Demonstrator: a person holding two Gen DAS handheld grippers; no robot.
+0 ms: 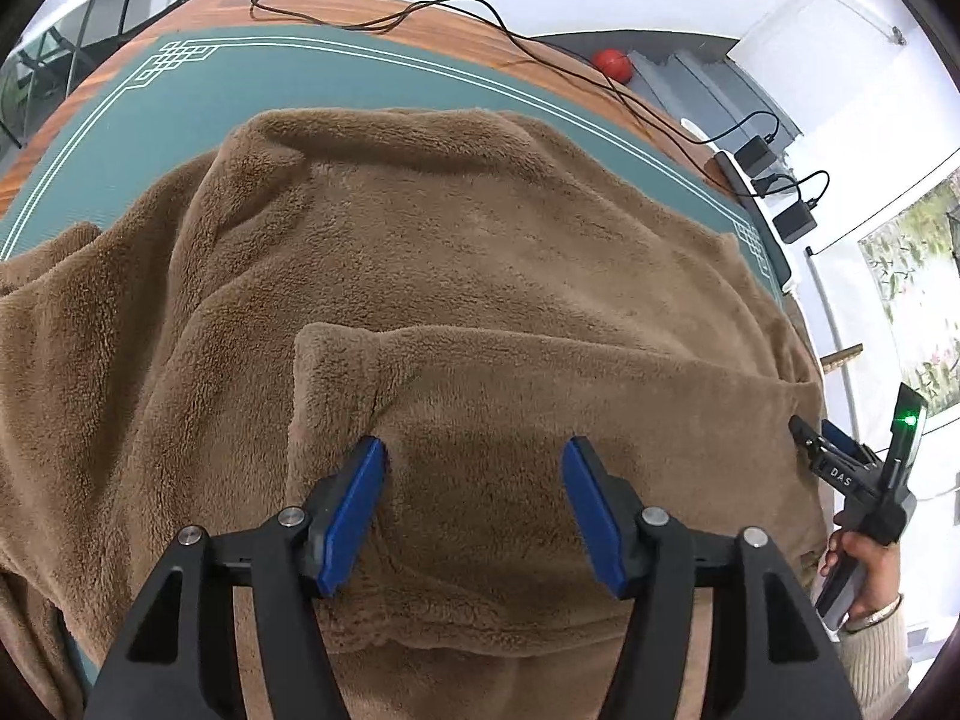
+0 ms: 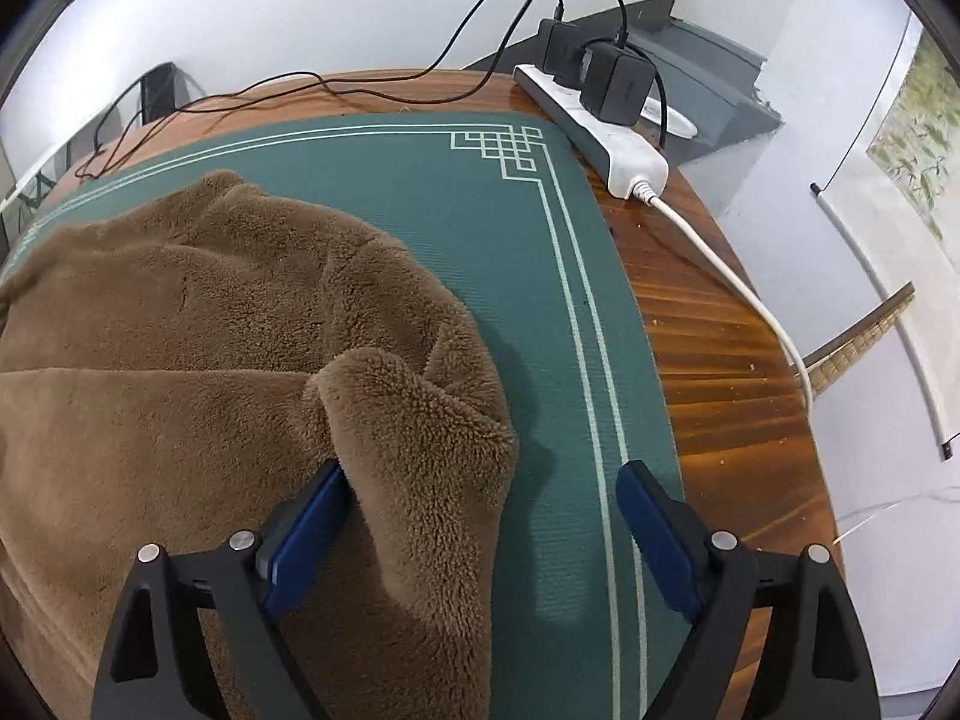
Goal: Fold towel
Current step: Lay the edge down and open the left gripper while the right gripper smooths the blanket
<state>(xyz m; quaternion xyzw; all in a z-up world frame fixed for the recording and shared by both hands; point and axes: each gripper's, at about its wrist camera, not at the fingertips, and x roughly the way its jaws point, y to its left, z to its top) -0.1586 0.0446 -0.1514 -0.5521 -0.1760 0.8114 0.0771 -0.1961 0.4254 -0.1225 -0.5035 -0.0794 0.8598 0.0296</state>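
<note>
- The towel (image 1: 456, 276), brown and fluffy, lies rumpled on a green mat (image 1: 336, 78) and fills most of the left wrist view; the mat lies on the wooden counter (image 1: 420, 12).
- In that view a near part of the towel is folded over onto the rest, with its rounded corner left of centre.
- The left gripper (image 1: 473, 468) sits at the lower centre of its frame, its blue fingers (image 1: 354, 498) spread wide apart over the folded part; the left finger's tip touches the cloth beside a crease, and nothing is pinched between them.
- In the right wrist view the towel (image 2: 198, 312) covers the left half of the frame, and the green mat (image 2: 540, 276) with its pale border lines runs down the right of centre.
- The right gripper (image 2: 483, 474) is at the lower centre, its fingers (image 2: 657, 546) also spread wide. A raised corner of the towel lies against the left finger and drapes into the gap; the right finger stands over bare mat, apart from the cloth.
- In the left wrist view the right gripper (image 1: 813, 435) shows at the right edge, touching the towel's right border, with a hand (image 1: 864, 576) and a pale sleeve below it and a green light on its body.
- A white power strip (image 2: 600, 126) with two black plugs (image 2: 618, 84) lies on the counter in the upper right of the right wrist view; its white cable runs down the right side.
- Thin black cables (image 1: 420, 12) trail along the counter's far edge.
- A red ball (image 1: 612, 65) sits beyond the counter, upper right in the left wrist view.
</note>
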